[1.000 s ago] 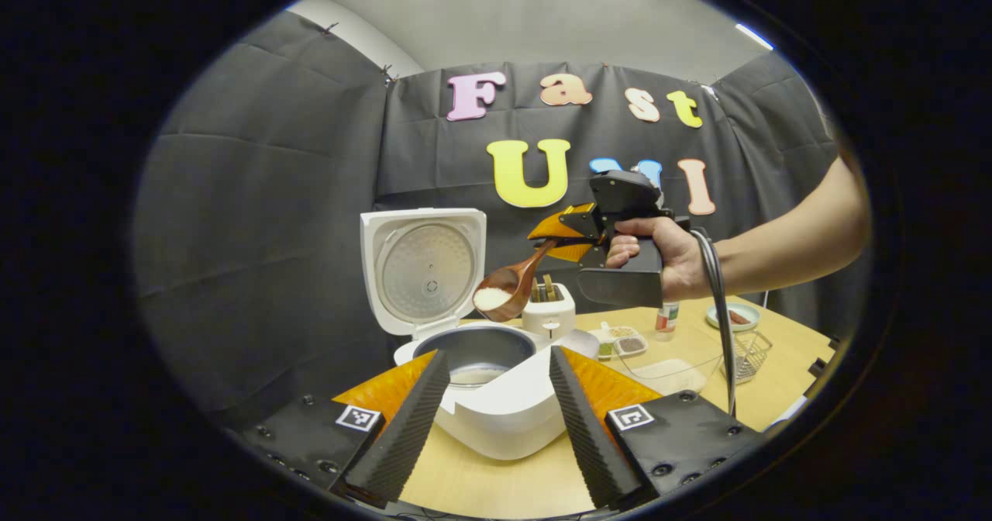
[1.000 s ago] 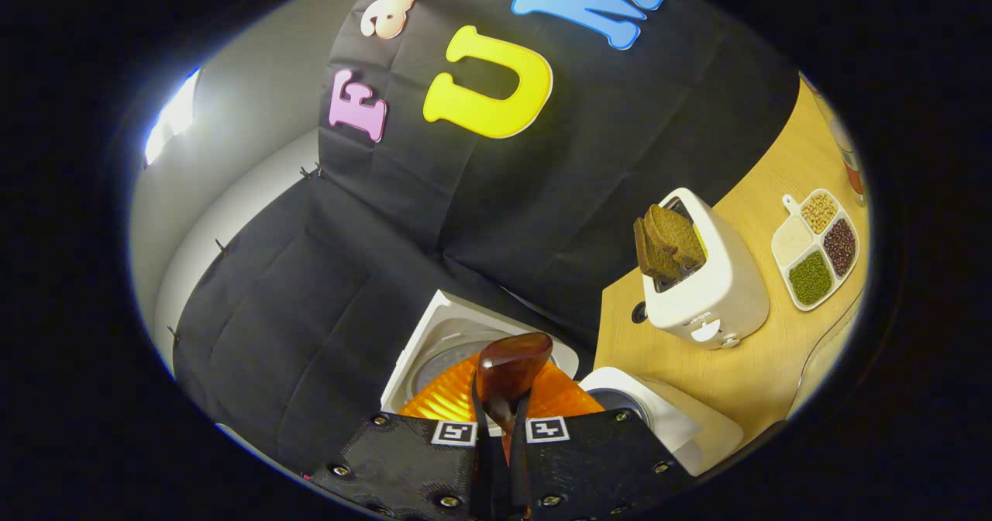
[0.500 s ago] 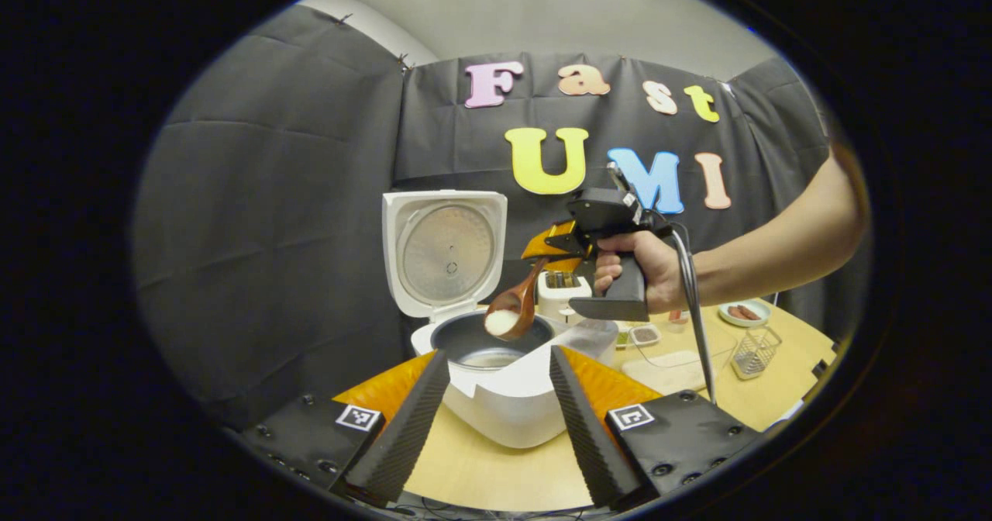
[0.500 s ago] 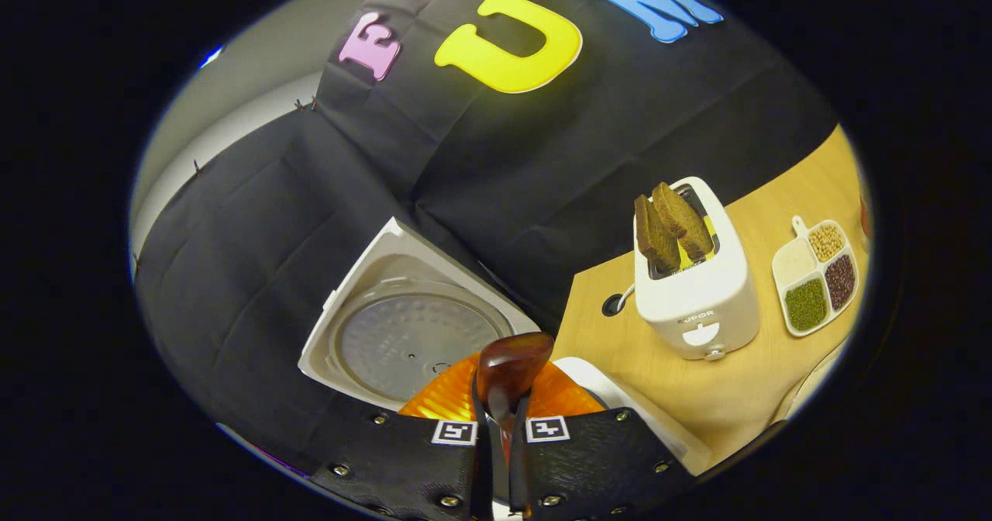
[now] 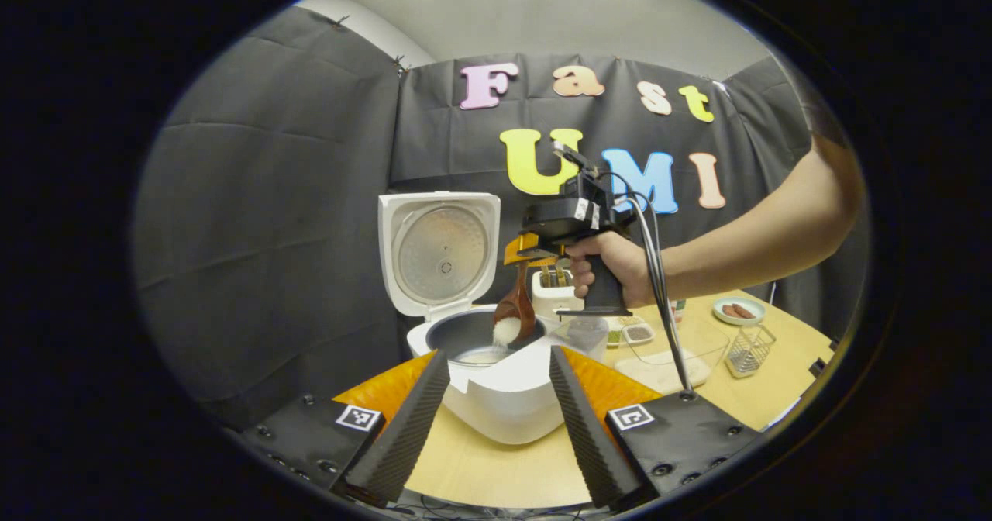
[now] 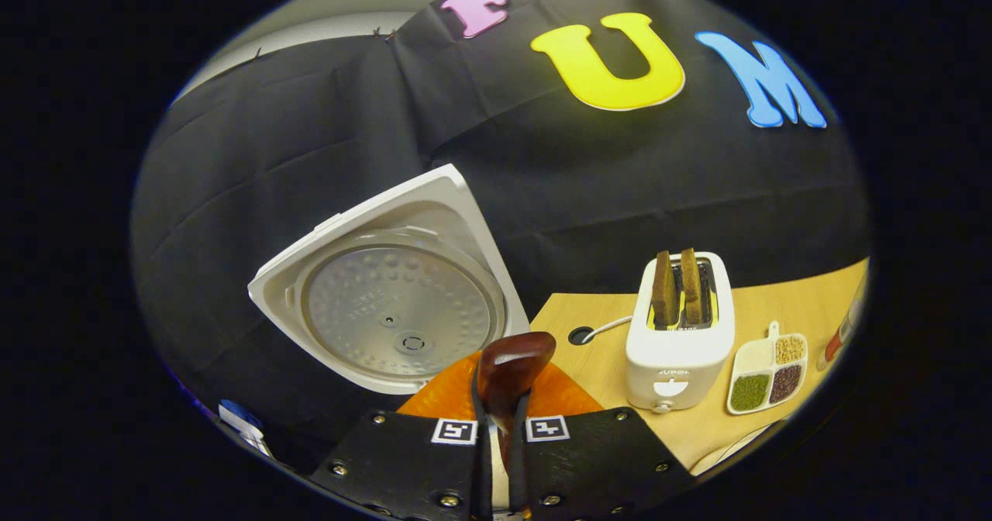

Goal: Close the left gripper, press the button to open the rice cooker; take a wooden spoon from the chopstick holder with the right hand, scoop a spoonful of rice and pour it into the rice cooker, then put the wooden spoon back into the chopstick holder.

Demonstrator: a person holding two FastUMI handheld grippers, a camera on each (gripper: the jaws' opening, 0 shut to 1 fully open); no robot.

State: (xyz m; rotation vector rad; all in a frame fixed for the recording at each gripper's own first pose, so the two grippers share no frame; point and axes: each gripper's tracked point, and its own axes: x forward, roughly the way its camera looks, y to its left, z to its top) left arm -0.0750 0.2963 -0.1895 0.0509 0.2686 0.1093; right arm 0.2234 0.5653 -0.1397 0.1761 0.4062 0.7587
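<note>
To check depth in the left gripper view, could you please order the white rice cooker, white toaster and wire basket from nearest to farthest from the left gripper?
1. White rice cooker, just beyond the left gripper.
2. Wire basket, at the right.
3. White toaster, behind the cooker.

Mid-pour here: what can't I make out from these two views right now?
- How much rice is in the rice cooker: in the left gripper view its near wall hides most of the pot's floor.
- The wooden spoon bowl in the right gripper view: the right claw covers it; just the handle end shows.
- The chopstick holder: too small to pick out among the far table items.
</note>
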